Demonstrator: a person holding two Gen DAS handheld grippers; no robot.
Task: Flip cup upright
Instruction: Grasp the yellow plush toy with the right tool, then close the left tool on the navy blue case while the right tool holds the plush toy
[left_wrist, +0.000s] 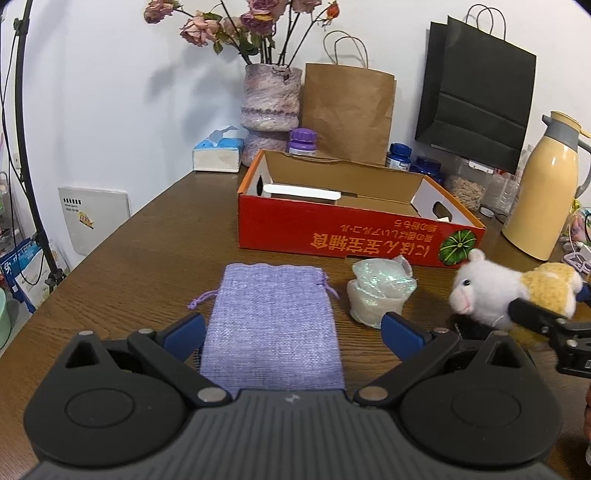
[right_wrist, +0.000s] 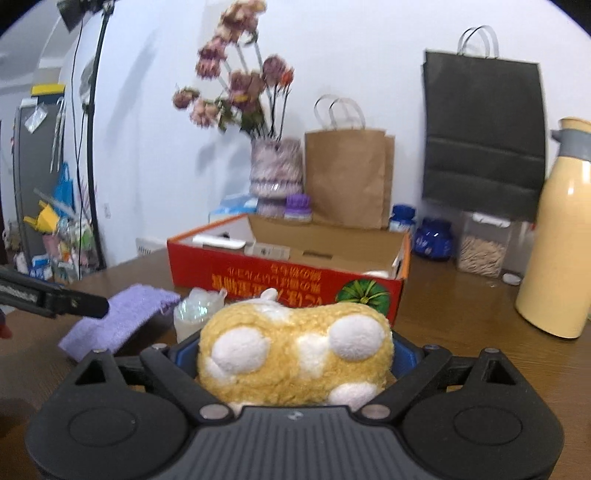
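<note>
Your right gripper (right_wrist: 295, 354) straddled the plush toy (right_wrist: 295, 354), jaws spread; the cup (left_wrist: 380, 295) (light, likely slippery) wanted a side grip.

Black claw (left_wrist: 293, 334) housings (blue pads, silver screws)

- Left wrist view looks low across the table (left_wrist: 147, 236) toward the wall.
- Right wrist view faces likewise, close behind the plush toy (right_wrist: 295, 350).
- Both share the red box (left_wrist: 354, 229).
</note>
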